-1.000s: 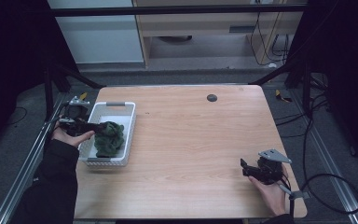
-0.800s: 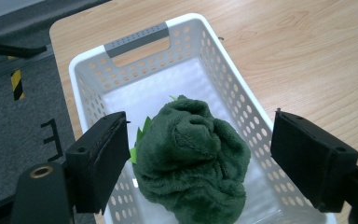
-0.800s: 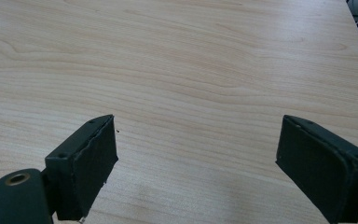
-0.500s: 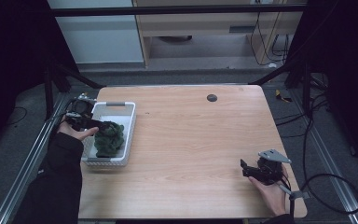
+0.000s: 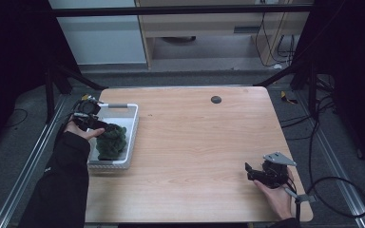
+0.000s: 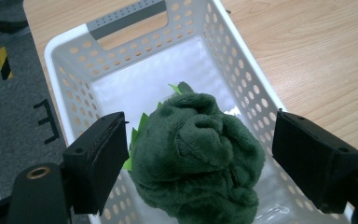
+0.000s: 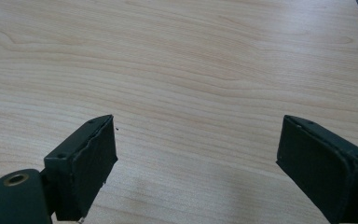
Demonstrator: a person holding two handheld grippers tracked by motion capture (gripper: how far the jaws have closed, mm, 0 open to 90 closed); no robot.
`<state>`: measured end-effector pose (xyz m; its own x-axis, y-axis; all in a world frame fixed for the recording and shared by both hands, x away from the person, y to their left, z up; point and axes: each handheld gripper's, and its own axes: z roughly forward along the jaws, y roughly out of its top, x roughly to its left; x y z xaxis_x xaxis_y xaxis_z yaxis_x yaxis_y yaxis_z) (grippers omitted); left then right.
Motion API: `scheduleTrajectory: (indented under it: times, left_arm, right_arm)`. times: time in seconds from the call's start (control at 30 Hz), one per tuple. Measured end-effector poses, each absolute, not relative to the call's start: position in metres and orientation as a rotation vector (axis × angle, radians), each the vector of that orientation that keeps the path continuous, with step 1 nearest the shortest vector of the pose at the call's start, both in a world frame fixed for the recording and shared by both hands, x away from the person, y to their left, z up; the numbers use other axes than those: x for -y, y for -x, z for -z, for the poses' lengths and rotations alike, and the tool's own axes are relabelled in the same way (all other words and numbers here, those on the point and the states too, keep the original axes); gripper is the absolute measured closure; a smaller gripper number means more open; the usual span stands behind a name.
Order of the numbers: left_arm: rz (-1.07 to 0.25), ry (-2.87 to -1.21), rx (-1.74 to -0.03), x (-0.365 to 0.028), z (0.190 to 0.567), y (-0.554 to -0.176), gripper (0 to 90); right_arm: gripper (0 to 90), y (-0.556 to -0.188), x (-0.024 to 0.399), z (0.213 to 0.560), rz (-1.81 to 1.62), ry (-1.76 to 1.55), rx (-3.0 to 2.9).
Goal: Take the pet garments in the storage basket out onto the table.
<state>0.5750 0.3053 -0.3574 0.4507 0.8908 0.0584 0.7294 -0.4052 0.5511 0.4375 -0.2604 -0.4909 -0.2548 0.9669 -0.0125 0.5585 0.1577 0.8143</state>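
One dark green plush toy (image 6: 198, 158) lies in the white perforated basket (image 6: 242, 70) at the table's (image 5: 195, 142) left edge. Left gripper (image 6: 198, 158) hovers over it, jaws spread wide either side, not touching. Right gripper (image 7: 196, 163) rests near the table's right front corner, jaws released, holding nothing.

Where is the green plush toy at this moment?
In the high view, the green plush toy lies inside the white basket at the table's left edge, beside the open left gripper.

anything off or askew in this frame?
Nothing stands out. The green plush toy sits inside the white basket, between the open left gripper's jaws; the right gripper is open over bare table.
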Motion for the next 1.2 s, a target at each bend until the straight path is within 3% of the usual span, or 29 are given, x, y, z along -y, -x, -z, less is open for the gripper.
scheduleTrajectory:
  times: [1.2]
  left_arm:
    - [-0.39,-2.347,-1.41,-0.303,0.384,-0.595,17.5]
  right_arm:
    - [11.1,-0.439,0.258,0.492,-0.936,-1.446,-1.911]
